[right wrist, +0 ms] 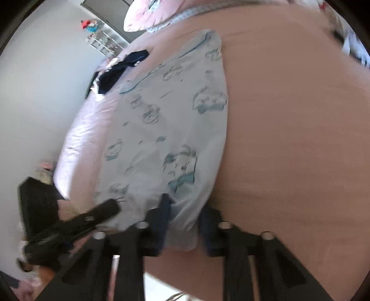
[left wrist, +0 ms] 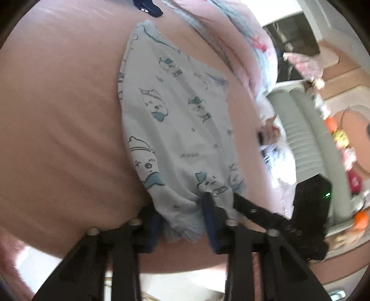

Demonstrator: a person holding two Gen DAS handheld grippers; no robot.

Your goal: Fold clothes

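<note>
A pale blue garment (left wrist: 175, 129) printed with cartoon animals lies flat on a pink bed sheet (left wrist: 57, 120). Its near edge is bunched between the blue pads of my left gripper (left wrist: 182, 217), which is shut on the cloth. In the right wrist view the same garment (right wrist: 171, 129) stretches away from me, and my right gripper (right wrist: 185, 220) is shut on another part of its near hem. The other gripper (right wrist: 101, 213) shows at the left of that view, also at the hem. From the left wrist view, the right gripper (left wrist: 261, 213) appears on the right.
A dark navy garment (right wrist: 120, 67) lies further up the bed near the far edge. A pink patterned pillow or quilt (right wrist: 148, 16) sits at the head. Beyond the bed's right side are a grey ribbed piece of furniture (left wrist: 305, 139) and toys (left wrist: 340, 136).
</note>
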